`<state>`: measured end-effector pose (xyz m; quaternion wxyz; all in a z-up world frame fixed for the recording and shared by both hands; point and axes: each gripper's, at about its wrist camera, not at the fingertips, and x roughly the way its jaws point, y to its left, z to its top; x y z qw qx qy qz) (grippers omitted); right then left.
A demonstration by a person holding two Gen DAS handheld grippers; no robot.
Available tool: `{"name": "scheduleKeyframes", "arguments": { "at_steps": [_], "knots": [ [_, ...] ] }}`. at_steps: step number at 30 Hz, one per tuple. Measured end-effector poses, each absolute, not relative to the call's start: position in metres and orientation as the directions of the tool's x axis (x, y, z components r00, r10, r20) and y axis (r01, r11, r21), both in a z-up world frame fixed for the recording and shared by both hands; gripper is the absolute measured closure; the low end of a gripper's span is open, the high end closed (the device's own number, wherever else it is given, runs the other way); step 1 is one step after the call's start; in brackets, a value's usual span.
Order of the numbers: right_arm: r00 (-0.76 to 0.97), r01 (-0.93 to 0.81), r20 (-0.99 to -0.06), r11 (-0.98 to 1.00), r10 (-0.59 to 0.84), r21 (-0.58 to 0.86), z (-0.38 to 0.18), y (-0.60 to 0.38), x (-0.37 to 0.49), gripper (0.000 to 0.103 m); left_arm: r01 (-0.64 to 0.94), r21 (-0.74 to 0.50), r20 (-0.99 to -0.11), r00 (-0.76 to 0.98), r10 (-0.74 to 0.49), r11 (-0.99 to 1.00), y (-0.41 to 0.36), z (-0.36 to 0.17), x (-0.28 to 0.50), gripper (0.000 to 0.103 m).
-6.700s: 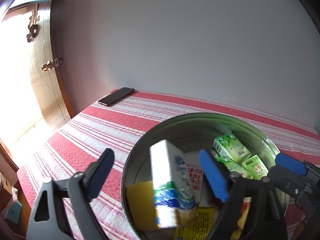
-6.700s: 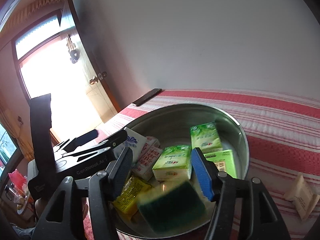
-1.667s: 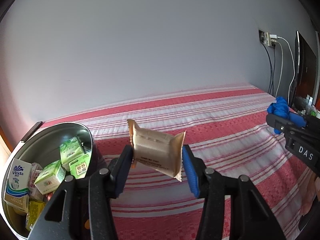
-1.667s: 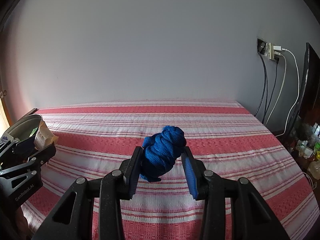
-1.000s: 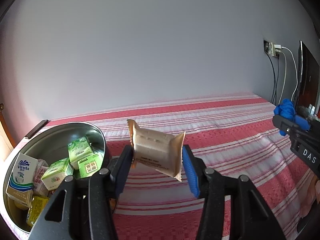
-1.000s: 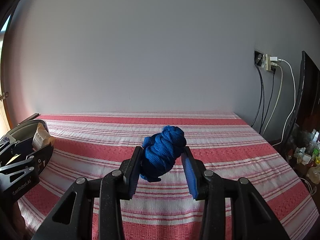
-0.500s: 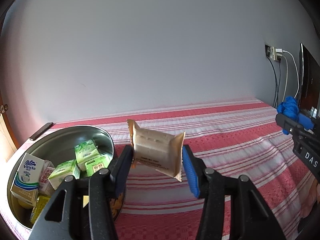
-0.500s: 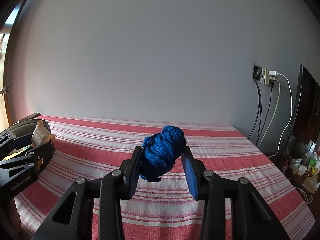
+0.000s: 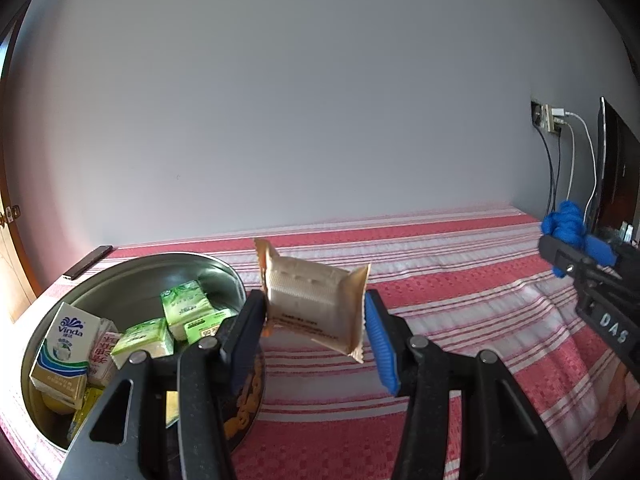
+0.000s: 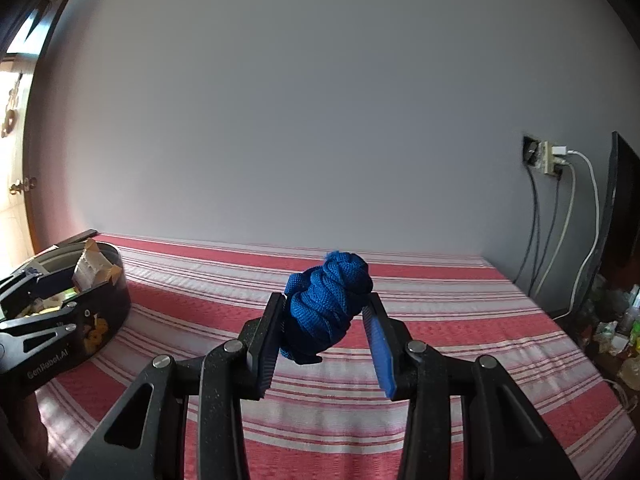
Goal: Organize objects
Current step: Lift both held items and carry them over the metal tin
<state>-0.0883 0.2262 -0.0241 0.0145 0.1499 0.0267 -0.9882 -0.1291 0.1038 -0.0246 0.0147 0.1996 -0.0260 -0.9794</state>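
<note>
A tan sealed packet (image 9: 316, 304) is clamped between the two pads of the left hand-held gripper (image 9: 315, 334), whose jaws are closed only as far as the packet's width allows. The packet is held tilted, clear of the striped red and white cloth (image 9: 460, 304) below it. To the lower left of this hand-held gripper, a round metal tin (image 9: 132, 272) is seen resting on the cloth, and green tissue packs (image 9: 186, 308) and a white Vinda pack (image 9: 64, 352) are stacked inside it. A dark flat phone-like object (image 9: 89, 267) is seen lying beyond the tin, near the wall.

A bundle of blue woven cord (image 10: 328, 306) is gripped between the pads of the right hand-held gripper (image 10: 324, 344), the jaws being narrowed onto the bundle and pressing its sides. The bundle is carried above the cloth, well apart from the tin (image 10: 116, 296), which is seen far to the left of this hand-held gripper with the left hand-held gripper (image 10: 48, 320) and its packet in front of it. To the right, a wall socket (image 10: 548, 160) with cables hanging from it is visible, and a dark screen edge (image 10: 622, 208) is seen beside it.
</note>
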Motion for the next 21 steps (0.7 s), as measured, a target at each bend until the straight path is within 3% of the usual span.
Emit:
{"name": "scheduleKeyframes", "arguments": {
  "at_steps": [10,21],
  "knots": [
    [-0.939,0.194,-0.294,-0.981,-0.180,-0.018,0.010,0.181,-0.096,0.060,0.086,0.029,-0.313,-0.946,-0.090,-0.996,0.060,0.014,-0.095,0.053],
    [-0.842,0.419,-0.345,-0.906,-0.415,0.067,0.029,0.099,-0.129,0.060,0.276,0.032,-0.379,-0.886,-0.267,-0.961,-0.021,0.012,-0.100,0.053]
  ]
}}
